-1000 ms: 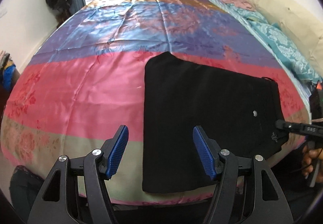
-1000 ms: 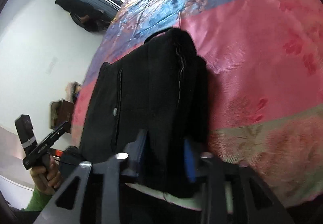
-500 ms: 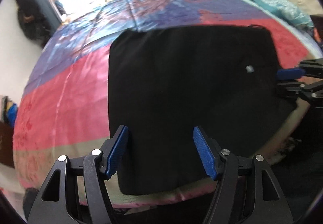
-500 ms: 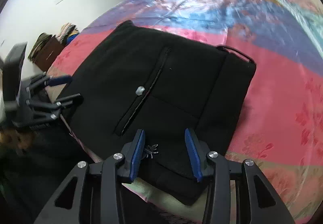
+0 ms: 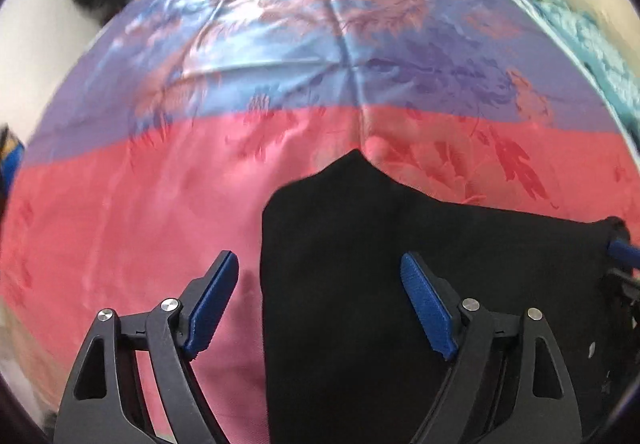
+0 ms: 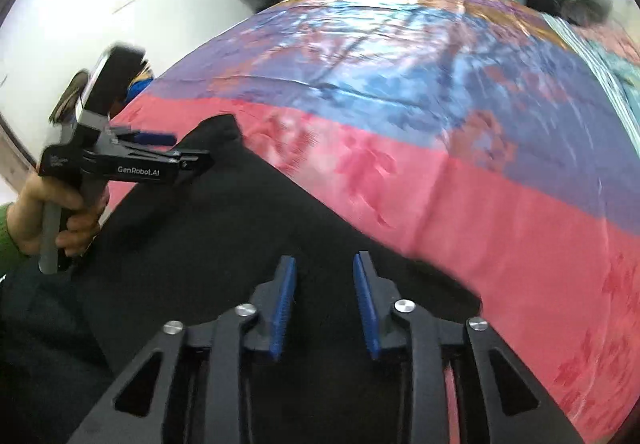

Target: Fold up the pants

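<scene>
Folded black pants (image 5: 400,284) lie on the near part of a satin bedspread (image 5: 160,204); the far left corner rises to a small peak. My left gripper (image 5: 318,256) hangs low over the pants' left edge. Its jaws are opening wide: one blue pad sits over the pink cloth, the other over the pants, and nothing is pinched. In the right wrist view the pants (image 6: 200,244) fill the lower left. My right gripper (image 6: 324,260) is over their near right part. Its jaws are closing to a narrow gap with black cloth showing between the pads, which do not visibly press it. The left gripper (image 6: 180,148), held by a hand, sits at the pants' far corner.
The bedspread (image 6: 440,124) has pink, purple, blue and orange bands and stretches far ahead. A teal quilt (image 5: 580,32) and a cream headboard lie at the right. A white wall, a doorway and dark hanging things are at the back left.
My left gripper moved toward the pants' left edge and lower, and its jaws widened. My right gripper rolled, shifted over the pants, and its jaws narrowed.
</scene>
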